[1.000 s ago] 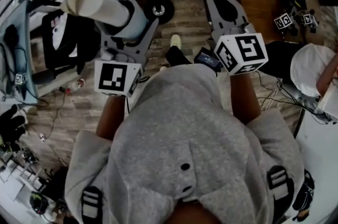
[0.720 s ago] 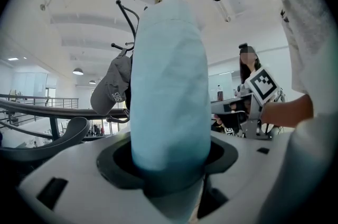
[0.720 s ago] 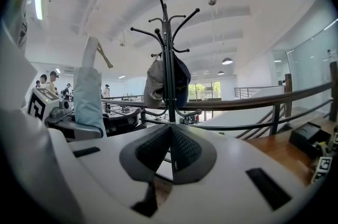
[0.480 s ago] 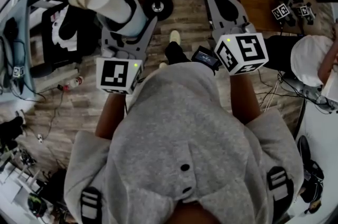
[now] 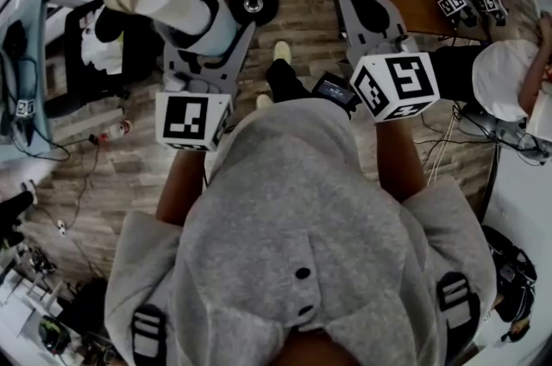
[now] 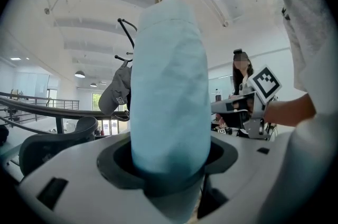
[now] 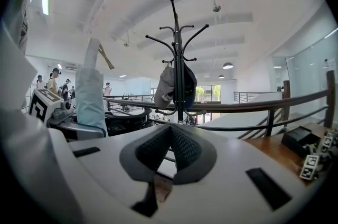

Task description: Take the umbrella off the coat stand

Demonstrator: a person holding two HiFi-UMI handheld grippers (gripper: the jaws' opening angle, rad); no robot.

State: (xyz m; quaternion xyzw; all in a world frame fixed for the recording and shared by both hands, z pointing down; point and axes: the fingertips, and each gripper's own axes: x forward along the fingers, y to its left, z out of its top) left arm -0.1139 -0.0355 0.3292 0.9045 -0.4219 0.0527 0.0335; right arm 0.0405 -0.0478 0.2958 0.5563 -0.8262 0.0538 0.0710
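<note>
Between the jaws of the left gripper (image 6: 168,167), set wide and clamped on it, the folded pale-blue umbrella (image 6: 169,85) stands upright, well apart from the coat stand (image 7: 179,59) with its caps (image 7: 167,86). Right gripper (image 7: 170,136): jaws together, empty. The umbrella looks off the stand; likely next is carrying it clear.

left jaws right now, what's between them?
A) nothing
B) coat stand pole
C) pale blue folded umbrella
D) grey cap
C: the left gripper view shows the pale blue folded umbrella standing upright, clamped in the left gripper; the grey cap hangs on the coat stand farther off.
</note>
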